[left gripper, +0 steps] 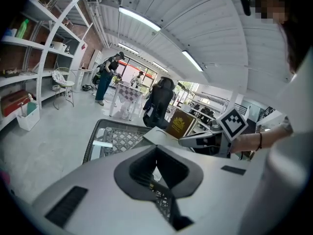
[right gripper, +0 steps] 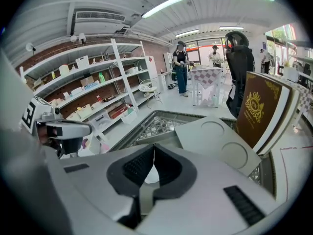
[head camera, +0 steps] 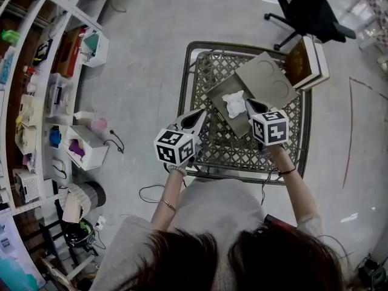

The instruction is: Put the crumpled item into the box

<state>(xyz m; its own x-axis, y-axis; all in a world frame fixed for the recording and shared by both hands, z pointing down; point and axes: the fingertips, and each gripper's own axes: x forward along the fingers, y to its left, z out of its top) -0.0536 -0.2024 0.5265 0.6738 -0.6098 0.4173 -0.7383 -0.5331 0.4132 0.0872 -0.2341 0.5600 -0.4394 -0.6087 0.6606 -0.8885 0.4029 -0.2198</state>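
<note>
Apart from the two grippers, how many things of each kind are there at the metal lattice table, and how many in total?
grey box, lid open: 1
crumpled white item: 1
brown box with gold emblem: 1
Total: 3

The left gripper (head camera: pixel 199 114) and right gripper (head camera: pixel 249 105) sit side by side at frame centre, angled downward, each with jaws pressed together.

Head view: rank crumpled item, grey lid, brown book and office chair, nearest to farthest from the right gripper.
1. Crumpled item, at the right gripper's tips.
2. Grey lid, just beyond.
3. Brown book, far right corner.
4. Office chair, floor beyond.
</note>
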